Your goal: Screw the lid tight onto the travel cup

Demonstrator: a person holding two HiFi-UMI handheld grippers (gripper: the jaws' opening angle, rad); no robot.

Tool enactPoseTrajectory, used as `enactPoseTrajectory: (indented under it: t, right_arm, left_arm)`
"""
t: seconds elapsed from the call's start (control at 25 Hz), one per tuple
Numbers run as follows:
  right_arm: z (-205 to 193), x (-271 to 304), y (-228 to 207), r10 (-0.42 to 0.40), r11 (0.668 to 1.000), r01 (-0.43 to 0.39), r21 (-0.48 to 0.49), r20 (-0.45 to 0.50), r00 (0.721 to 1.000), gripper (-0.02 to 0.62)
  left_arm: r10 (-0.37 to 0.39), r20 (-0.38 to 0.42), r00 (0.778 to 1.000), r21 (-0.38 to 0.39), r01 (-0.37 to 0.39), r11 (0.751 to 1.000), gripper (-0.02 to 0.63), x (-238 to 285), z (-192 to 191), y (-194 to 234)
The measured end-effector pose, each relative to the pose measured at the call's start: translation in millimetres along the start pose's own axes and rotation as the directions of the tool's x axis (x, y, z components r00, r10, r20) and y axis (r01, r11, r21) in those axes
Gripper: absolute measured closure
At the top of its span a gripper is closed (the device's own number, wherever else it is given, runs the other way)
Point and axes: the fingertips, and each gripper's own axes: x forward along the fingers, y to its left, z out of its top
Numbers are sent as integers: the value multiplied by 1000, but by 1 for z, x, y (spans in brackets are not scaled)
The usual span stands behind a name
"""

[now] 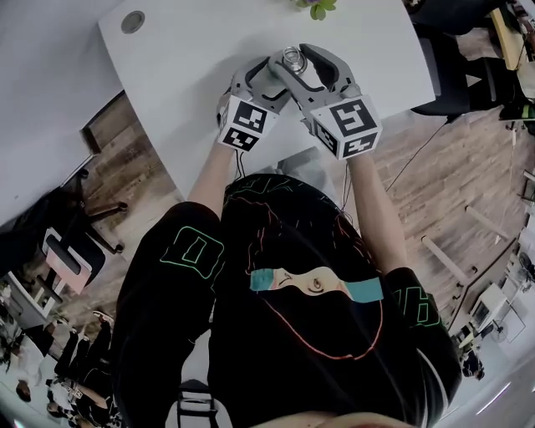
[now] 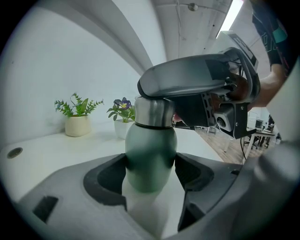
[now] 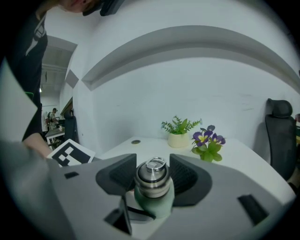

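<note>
A green travel cup (image 2: 150,150) stands upright on the white table (image 1: 192,50). Its steel lid (image 2: 153,112), which has a small ring on top (image 3: 155,164), sits on the cup's neck. My left gripper (image 2: 150,171) is shut on the green body, one pad on each side. My right gripper (image 3: 153,180) comes in higher up and is shut on the steel lid (image 3: 152,176). In the left gripper view one of the right gripper's jaws covers the lid's top. In the head view both grippers meet at the cup (image 1: 293,58) near the table's middle.
A white pot with a green plant (image 2: 77,124) and a pot of purple flowers (image 2: 123,122) stand at the far side of the table. A round cable grommet (image 1: 132,22) is set in the table's far left corner. A black chair (image 3: 281,136) stands to the right.
</note>
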Motion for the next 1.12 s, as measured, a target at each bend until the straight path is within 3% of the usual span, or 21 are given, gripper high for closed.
enactPoseTrajectory:
  t: [0.24,0.48,0.76,1.12]
  right_arm:
    - [-2,0,3,45,998,-45,-40,-18,999,364]
    - [-7,1,10,167,976,-176,-128,-78,983,319]
    - [-10,-2,14,340,909,-368,-194,-162,926,316]
    - [-11,2,16,493,818,-538,-202,-234,838,324]
  left_arm:
    - [-4,-2,1000,-6,4,1000,268,0,-2,-1]
    - [-6,-3,1000,-6,6,1000,268,0,-2,-3]
    - [-9,-6,1000,-1,9,1000,268,-1,-3,-3]
    - [-11,-3,1000,-4,11,1000,268,0,-2,-3]
